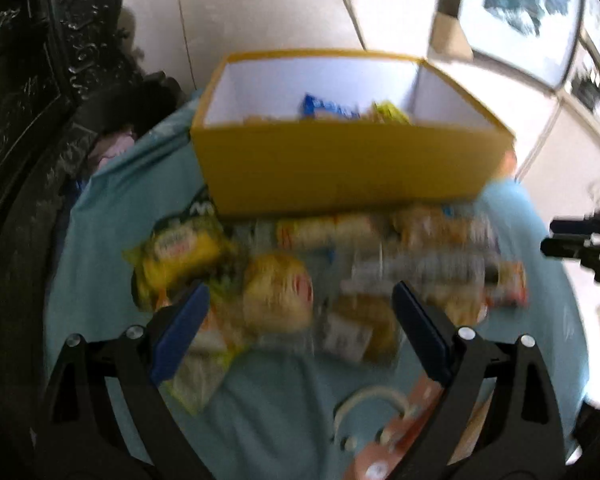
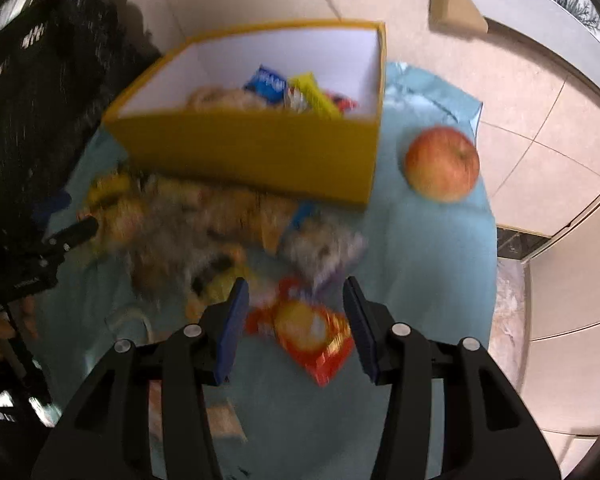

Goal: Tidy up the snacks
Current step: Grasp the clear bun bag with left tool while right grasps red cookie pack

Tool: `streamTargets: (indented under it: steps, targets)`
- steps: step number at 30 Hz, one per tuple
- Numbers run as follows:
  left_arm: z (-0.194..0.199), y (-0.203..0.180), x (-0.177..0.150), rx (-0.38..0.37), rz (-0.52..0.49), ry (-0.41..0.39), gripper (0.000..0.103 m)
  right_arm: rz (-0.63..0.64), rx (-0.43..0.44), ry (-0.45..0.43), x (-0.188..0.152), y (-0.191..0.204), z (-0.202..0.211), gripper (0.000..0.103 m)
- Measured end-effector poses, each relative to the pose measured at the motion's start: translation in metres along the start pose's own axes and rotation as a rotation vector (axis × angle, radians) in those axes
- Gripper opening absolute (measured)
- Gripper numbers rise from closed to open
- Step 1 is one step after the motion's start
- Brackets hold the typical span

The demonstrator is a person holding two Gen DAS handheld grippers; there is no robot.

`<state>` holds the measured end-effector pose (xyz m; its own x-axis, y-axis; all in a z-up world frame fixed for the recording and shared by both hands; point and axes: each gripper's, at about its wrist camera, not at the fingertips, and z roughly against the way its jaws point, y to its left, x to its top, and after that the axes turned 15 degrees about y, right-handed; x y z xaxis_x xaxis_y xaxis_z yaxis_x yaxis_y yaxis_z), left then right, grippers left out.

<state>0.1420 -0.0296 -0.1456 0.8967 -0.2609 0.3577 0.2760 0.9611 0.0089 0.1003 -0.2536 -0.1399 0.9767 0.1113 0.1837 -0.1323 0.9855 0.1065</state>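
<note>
- Right gripper: jaws apart, empty, straddling red packet at 6 o'clock on cloth.
- Left gripper: jaws wide, empty, over round snack in the pile.
- Advice: centre jaws on one packet before closing.
- Count: one yellow box at 12 o'clock, partly filled; one apple at 2 o'clock; loose packets too blurred to count.

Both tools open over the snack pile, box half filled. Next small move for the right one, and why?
Probably lower the right tool and close on the red packet. It lies on the blue cloth between the open jaws, apart from the blurred pile, while the yellow box behind has room.
</note>
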Motion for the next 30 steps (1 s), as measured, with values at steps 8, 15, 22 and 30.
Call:
streamTargets:
  steps: [8, 15, 22, 30]
  targets:
    - [-0.024, -0.017, -0.039, -0.005, -0.076, 0.057, 0.094, 0.011, -0.033, 0.083, -0.026, -0.001, -0.029, 0.055]
    - [-0.051, -0.048, -0.037, 0.009, -0.149, 0.095, 0.094, 0.065, -0.06, 0.103, -0.019, 0.008, -0.049, 0.055]
    - [-0.082, -0.045, -0.014, 0.04, -0.125, 0.14, 0.095, 0.171, -0.123, 0.132, 0.002, 0.017, -0.076, 0.062]
    - [-0.082, -0.04, -0.015, -0.018, -0.158, 0.104, 0.066, 0.172, -0.076, 0.142, 0.009, 0.013, -0.088, 0.048]
